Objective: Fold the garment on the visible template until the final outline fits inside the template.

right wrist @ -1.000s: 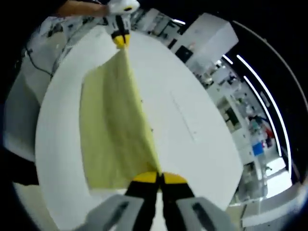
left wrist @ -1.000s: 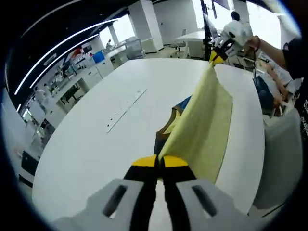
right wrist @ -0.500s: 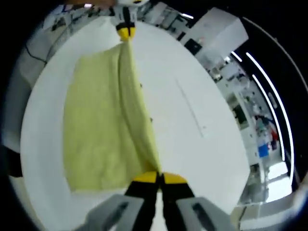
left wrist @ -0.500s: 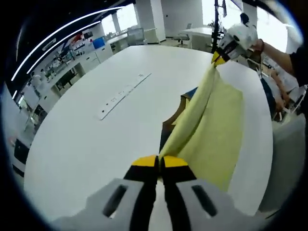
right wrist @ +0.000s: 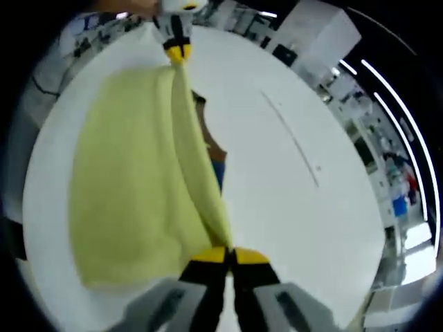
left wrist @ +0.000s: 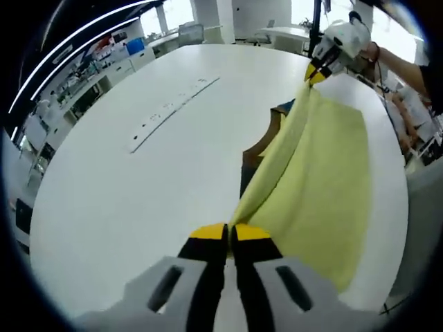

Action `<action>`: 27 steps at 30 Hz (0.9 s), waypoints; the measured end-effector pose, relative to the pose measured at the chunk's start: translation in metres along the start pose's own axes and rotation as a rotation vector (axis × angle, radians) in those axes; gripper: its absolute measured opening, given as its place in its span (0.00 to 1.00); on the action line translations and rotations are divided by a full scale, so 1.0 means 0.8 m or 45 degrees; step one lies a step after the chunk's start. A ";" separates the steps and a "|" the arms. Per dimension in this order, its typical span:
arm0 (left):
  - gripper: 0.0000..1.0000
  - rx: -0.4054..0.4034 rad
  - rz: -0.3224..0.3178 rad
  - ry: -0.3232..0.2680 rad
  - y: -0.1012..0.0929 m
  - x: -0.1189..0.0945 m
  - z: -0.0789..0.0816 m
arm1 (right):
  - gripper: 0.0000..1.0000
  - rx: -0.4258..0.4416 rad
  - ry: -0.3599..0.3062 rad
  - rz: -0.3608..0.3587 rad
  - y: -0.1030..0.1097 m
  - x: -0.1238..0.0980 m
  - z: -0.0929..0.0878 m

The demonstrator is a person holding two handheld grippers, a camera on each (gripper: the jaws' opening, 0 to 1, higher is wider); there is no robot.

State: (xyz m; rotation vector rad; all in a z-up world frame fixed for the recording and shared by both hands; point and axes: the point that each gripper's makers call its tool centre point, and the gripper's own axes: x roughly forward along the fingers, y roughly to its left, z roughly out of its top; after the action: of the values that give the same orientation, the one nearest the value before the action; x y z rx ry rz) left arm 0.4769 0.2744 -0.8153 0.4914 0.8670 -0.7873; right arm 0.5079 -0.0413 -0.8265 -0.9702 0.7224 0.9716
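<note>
Left gripper view: white round table (left wrist: 138,187) sitting in bright open lab, benches and ceiling light strips behind, long slot line (left wrist: 173,114) running across tabletop. Yellow garment (left wrist: 311,180) hanging stretched between both grippers, long axis running gripper to gripper, lower part draping onto table over dark template (left wrist: 259,142). Left gripper (left wrist: 228,232) clamping near corner; right gripper (right wrist: 229,255) pinching opposite corner.

Template (left wrist: 257,149) mostly hidden under garment (left wrist: 315,173), only dark/blue sliver showing. Far background shelves blurred, contents unreadable. Table (left wrist: 138,173) markings too small to read.
</note>
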 end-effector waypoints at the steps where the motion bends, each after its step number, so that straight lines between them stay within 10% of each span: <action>1: 0.00 -0.002 -0.003 0.005 0.004 0.006 -0.003 | 0.00 0.000 0.003 0.006 0.001 0.002 -0.001; 15: 0.02 0.014 0.004 0.036 0.008 0.022 -0.025 | 0.00 0.027 0.015 0.043 0.004 0.022 -0.008; 27: 0.11 0.009 0.080 -0.030 0.016 -0.014 -0.030 | 0.17 0.228 -0.148 0.017 -0.003 -0.012 0.010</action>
State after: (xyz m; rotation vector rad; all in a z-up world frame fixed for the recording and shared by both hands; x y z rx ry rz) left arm 0.4708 0.3032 -0.8186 0.5123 0.8233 -0.7374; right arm 0.5070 -0.0377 -0.8143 -0.7477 0.7060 0.9500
